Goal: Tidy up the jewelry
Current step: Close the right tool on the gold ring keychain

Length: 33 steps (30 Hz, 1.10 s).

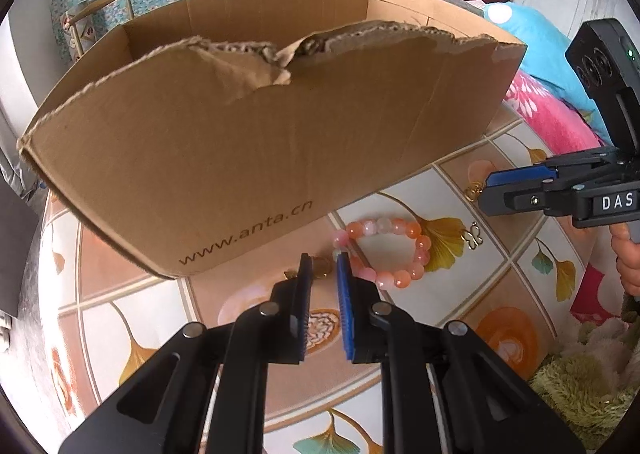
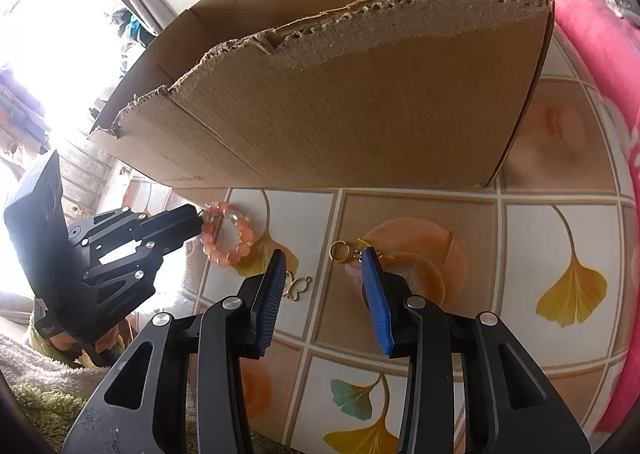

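Lying flat by box (image 1: 240, 157), bead bracelet (image 1: 400, 228); L gripper (image 1: 323, 266) clenched at its edge, R gripper (image 2: 326, 266) released.

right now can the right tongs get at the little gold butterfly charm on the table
Probably yes. The butterfly charm lies flat on the table just outside one finger of the right tongs, whose jaws stand open, gripping nothing. Nothing covers it; a small sideways shift should bring it between them.
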### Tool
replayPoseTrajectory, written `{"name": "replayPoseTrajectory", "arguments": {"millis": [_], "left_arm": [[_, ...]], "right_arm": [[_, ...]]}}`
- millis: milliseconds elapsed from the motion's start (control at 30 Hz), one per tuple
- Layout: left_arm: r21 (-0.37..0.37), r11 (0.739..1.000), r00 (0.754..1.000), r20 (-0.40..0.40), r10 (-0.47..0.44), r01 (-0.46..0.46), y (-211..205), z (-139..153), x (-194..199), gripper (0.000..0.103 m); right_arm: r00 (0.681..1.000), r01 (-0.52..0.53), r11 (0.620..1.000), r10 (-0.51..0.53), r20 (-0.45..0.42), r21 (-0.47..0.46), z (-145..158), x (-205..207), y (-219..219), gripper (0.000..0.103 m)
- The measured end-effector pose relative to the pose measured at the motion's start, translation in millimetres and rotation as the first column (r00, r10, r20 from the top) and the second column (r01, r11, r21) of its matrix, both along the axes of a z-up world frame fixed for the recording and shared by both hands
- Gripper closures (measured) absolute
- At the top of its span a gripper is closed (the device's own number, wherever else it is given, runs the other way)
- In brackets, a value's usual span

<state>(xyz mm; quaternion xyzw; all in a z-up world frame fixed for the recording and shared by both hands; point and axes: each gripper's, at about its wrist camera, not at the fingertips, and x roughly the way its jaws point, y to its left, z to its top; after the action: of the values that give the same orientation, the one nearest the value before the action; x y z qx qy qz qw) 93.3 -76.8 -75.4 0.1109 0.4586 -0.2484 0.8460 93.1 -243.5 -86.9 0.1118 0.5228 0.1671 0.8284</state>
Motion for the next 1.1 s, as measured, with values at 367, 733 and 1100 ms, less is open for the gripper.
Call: {"name": "replayPoseTrajectory", "arguments": {"millis": [367,733,1100], "left_arm": [[0.055,0.997,0.999,-0.003,-0.052,0.052,-6,-2,2,0.091],[0.032,0.999,1.0,-0.01,-0.023,0.024,2,6,0,0.09],[0.068,0.996,0.998,-0.009,-0.059,0.06,-6,1,7,0.09]], "right_arm": [[1.0,0.005,1.0,-0.005,0.004,0.007,1,-1,-10,0.066],[1.0,0.0,1.0,0.0,0.011,0.012,3,-5,-16,0.066],[1.0,0.005,1.0,-0.005,0.018,0.013,6,-7,-20,0.066]]}}
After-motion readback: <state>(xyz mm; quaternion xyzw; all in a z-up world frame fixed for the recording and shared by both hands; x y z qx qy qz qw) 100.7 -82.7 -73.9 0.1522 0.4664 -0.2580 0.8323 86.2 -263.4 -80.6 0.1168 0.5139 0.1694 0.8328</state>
